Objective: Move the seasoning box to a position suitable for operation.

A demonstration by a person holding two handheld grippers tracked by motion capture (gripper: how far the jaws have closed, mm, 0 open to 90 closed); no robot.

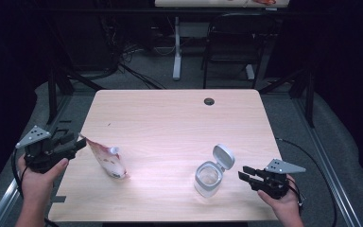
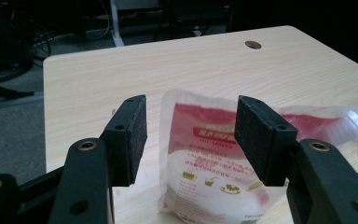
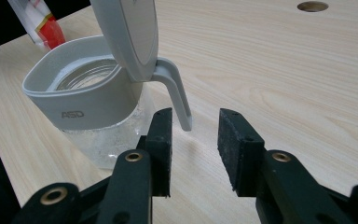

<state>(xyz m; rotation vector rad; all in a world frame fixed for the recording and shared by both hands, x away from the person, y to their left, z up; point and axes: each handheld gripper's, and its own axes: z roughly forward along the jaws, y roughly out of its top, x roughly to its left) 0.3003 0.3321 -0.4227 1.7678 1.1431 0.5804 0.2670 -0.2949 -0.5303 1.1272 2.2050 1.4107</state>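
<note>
Pouch (image 1: 108,161), white and red with a clear spout at its top, stands leaning on the pale wooden surface (image 1: 170,123), well to the left of the jar (image 1: 209,178). That jar is clear glass with a grey collar around its rim and a grey hinged lid (image 1: 223,157) swung up and open; whether anything lies inside I cannot tell, though frosty white shows on its lower wall in the right gripper view. The left hand-held gripper (image 1: 78,142) sits just left of the pouch, far from the jar, its jaws spread wide with the pouch's upper corner showing past them in the left gripper view, pads not pressing it. The right hand-held gripper (image 1: 246,173) hovers just right of the jar, jaws parted and empty, the lid's handle tab (image 3: 175,91) just ahead of them.
</note>
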